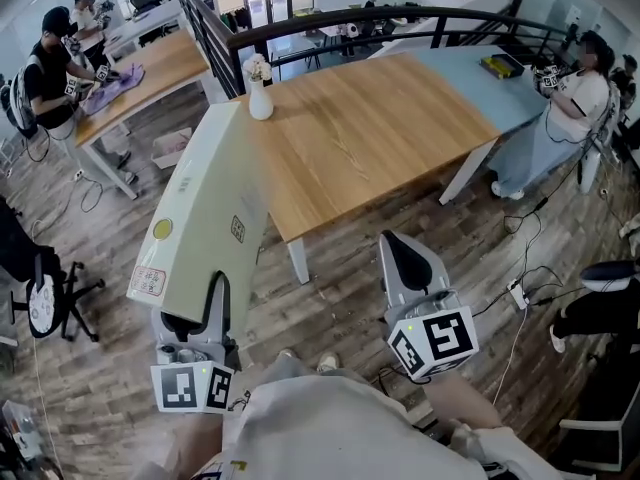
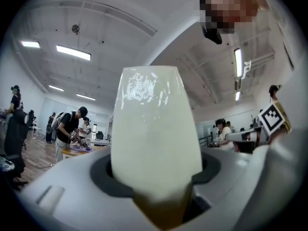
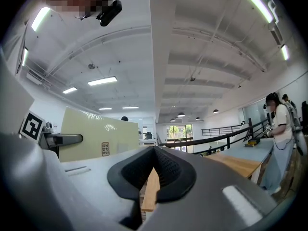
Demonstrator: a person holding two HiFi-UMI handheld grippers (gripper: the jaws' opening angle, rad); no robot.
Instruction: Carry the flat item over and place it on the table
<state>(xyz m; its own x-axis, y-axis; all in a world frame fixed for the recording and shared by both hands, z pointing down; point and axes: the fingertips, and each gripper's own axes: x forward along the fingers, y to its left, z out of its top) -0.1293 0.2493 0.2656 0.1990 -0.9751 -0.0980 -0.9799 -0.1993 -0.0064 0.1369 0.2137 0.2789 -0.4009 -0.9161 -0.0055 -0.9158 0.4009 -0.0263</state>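
Observation:
A long flat pale cream box (image 1: 205,208) with small labels stands on end in my left gripper (image 1: 195,316), which is shut on its lower end. The box's top end reaches the left corner of the wooden table (image 1: 370,138), beside a white vase (image 1: 259,88). In the left gripper view the box (image 2: 154,129) fills the gap between the jaws and rises toward the ceiling. My right gripper (image 1: 405,260) hangs in front of the table, shut and holding nothing. In the right gripper view its pads (image 3: 166,165) meet, and the box (image 3: 96,134) shows at the left.
The table's far right part is light blue (image 1: 470,73), and a person (image 1: 575,108) stands at that end. More people work at a table (image 1: 150,68) at the back left. An office chair (image 1: 45,298) stands at the left. Cables and a power strip (image 1: 517,293) lie on the wooden floor.

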